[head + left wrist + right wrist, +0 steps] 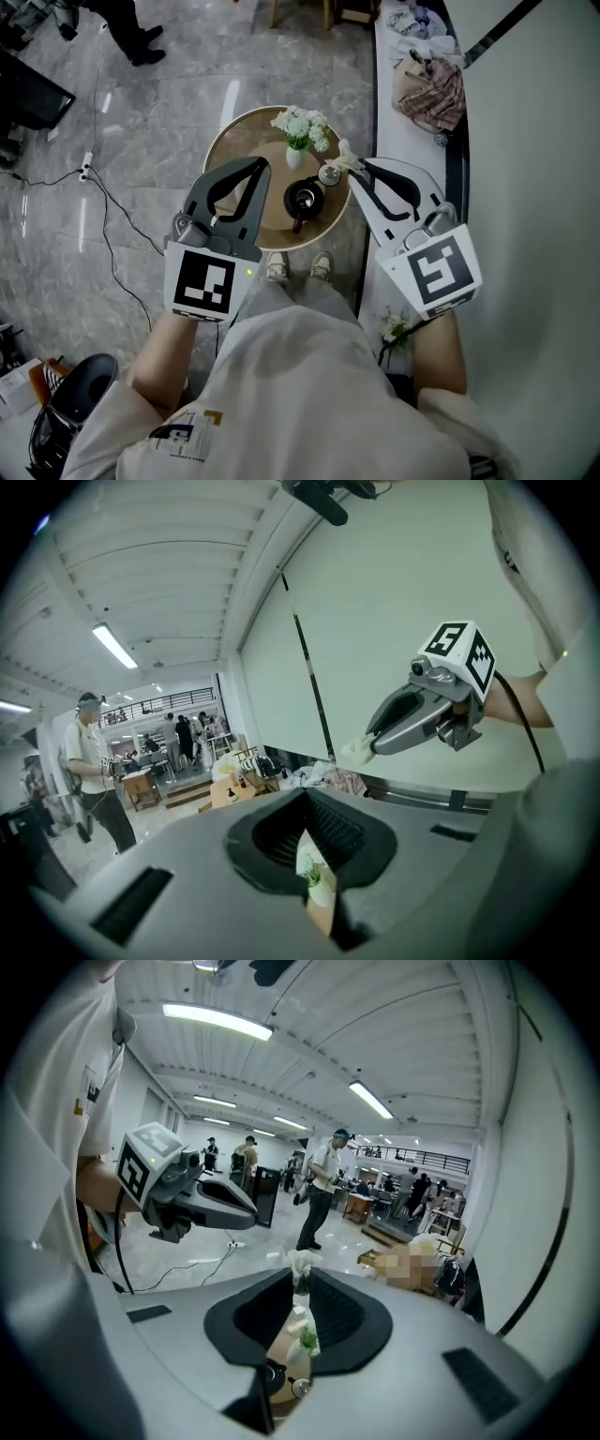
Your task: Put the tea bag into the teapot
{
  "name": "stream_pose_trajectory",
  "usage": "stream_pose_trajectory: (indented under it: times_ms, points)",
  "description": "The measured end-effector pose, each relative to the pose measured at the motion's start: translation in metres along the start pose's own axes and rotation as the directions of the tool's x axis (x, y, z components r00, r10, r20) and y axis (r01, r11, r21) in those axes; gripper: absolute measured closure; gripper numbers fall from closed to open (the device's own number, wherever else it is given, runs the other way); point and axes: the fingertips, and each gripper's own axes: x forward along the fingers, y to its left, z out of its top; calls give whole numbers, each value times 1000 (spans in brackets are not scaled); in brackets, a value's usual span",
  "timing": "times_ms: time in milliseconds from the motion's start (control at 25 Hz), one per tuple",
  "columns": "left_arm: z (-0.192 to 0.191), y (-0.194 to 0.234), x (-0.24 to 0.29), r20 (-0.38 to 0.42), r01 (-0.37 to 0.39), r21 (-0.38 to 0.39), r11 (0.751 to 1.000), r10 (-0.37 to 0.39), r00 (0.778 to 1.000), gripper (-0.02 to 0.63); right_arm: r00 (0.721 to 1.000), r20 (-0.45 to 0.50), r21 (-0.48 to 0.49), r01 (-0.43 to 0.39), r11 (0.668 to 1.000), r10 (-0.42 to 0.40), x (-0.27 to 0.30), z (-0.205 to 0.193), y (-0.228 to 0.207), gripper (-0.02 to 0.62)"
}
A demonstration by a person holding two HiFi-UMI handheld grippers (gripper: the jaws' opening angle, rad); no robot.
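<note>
Head view: the tea bag point(344, 158) is being pinched by the right gripper's point(360, 165) closed jaws over the tabletop's point(234, 141) right edge, the left gripper point(260, 165) is being kept shut and empty, and a spill beside the teapot point(303, 200) is being risked if the bag is released off-centre.

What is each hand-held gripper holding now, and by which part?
The right hand-held gripper pinches the tea bag by one edge, between its jaw tips; the left hand-held gripper holds nothing.
</note>
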Motion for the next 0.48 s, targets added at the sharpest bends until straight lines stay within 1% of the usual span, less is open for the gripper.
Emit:
stream_pose_trajectory:
  times_ms: [160, 360, 480]
  points:
    - [-24, 0, 17, -45, 2, -39, 999, -4, 999, 598, 996, -77, 7, -45, 999, 46, 28, -28, 5, 543]
    - [-60, -7, 32, -107, 11, -26, 1000, -13, 994, 598, 981, -161, 19, -103, 995, 104, 62, -69, 20, 543]
    - [-88, -15, 45, -139, 39, -42, 998, -45, 989, 598, 970, -205, 27, -127, 992, 130, 81, -91, 27, 543]
